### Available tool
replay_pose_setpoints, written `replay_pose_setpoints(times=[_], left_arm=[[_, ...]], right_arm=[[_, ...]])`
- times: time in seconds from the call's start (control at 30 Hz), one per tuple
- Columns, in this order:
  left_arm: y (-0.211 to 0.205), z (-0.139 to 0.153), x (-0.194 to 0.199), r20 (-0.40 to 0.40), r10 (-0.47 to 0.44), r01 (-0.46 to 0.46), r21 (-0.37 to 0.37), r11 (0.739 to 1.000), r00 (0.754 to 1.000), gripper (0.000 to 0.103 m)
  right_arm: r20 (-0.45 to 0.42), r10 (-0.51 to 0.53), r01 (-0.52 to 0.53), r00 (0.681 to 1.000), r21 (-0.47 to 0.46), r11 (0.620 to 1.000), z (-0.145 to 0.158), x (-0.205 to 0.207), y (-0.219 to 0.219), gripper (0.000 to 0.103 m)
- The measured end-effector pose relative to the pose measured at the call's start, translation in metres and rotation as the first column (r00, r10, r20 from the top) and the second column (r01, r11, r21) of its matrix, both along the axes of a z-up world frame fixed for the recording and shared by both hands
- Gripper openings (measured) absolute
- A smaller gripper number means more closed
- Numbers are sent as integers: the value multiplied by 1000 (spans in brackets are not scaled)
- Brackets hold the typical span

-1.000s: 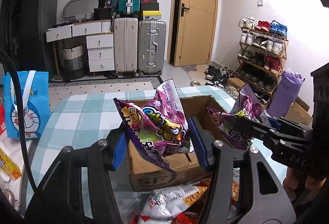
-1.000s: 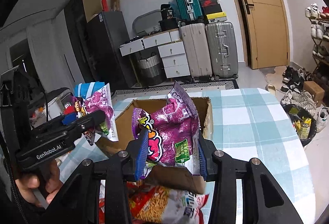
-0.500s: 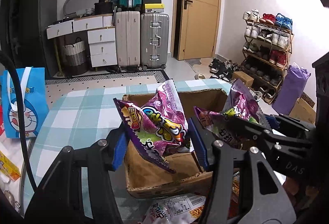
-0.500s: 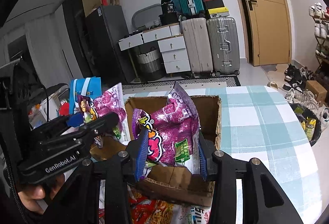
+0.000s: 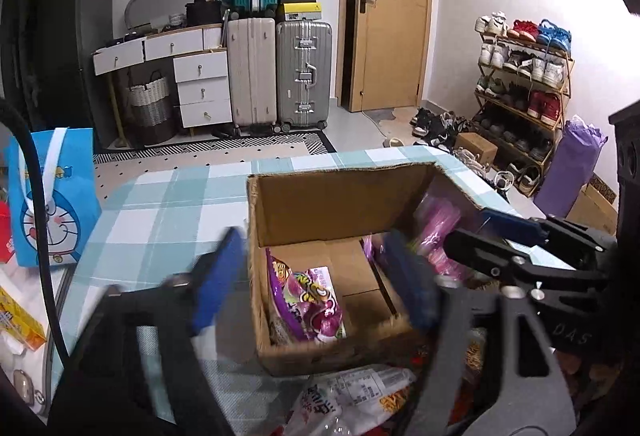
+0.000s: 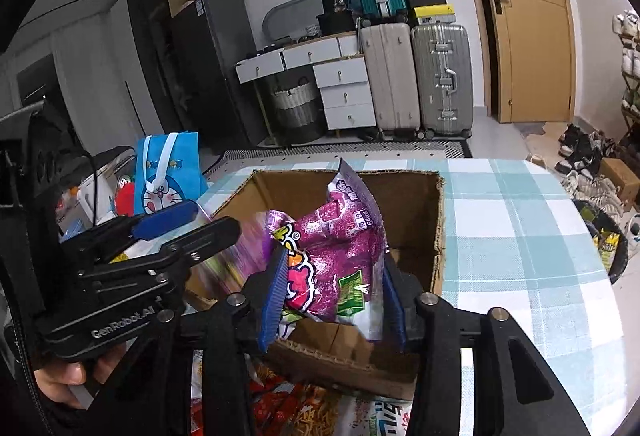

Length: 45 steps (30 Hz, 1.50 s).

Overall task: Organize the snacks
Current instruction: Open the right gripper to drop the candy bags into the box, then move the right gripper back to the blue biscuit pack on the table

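Observation:
An open cardboard box (image 5: 340,176) stands on the checked table. My left gripper (image 5: 316,248) hangs over its near edge, jaws opening wide and blurred, with nothing between them. A purple snack bag (image 5: 308,300) lies on the box floor below it. In the right wrist view my right gripper (image 6: 334,260) holds a second purple snack bag (image 6: 340,236) upright over the box (image 6: 440,236). Its jaws are starting to open, and the blue pads (image 6: 276,288) still touch the bag. The left gripper (image 6: 204,220) shows at the left, a hand beneath it.
More snack bags lie on the table in front of the box: a white and orange one (image 5: 352,396) and red ones (image 6: 288,408). A blue cartoon gift bag (image 5: 52,196) stands off the table's left side. Suitcases, drawers and a shoe rack stand beyond the table.
My left gripper has opened and its purple bag has dropped into the box. Both grippers have sunk toward the box. The right jaws stand slightly wider around their bag.

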<state>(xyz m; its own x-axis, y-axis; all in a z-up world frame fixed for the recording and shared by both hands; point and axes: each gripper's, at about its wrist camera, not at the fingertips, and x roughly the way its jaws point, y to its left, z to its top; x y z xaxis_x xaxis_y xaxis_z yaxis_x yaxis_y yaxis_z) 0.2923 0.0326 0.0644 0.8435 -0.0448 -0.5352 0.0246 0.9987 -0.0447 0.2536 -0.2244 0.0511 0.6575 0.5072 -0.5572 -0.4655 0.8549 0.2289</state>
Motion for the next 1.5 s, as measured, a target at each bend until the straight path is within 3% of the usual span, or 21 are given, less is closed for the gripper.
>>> replay_pose_setpoints(times=[0.13,0.2,0.23,0.57,0.83,1.17,1.5], left_arm=[[4,4,-19,6,1,-1,-17,1000,1000,89],[6,4,-33,14,7,-7,-26,1000,1000,103],[9,4,-44,29,14,-13,-21,1000,1000,102],[28,-11,-135,11,40,-40,-4,999,999,102],[35,-31,-184,-36,51,-51,-18,999,998,102],[18,-44,-205,-87,-4,3,-14,1000,996,102],[8,-52,-203,-123,-48,49,3,999,991,102]], right_arm=[[37,-5,5,999,-6,1000,7,-10,-6,68],[50,-14,15,999,-10,1000,11,-17,-12,96],[57,-11,12,998,-10,1000,12,-21,-16,103],[67,-24,28,997,-70,997,20,-71,-53,103],[30,-12,14,999,-88,996,7,-113,-78,103],[-42,3,-11,999,-200,980,-18,-140,-84,103],[-155,-19,-19,988,-243,970,-43,-125,-75,103]])
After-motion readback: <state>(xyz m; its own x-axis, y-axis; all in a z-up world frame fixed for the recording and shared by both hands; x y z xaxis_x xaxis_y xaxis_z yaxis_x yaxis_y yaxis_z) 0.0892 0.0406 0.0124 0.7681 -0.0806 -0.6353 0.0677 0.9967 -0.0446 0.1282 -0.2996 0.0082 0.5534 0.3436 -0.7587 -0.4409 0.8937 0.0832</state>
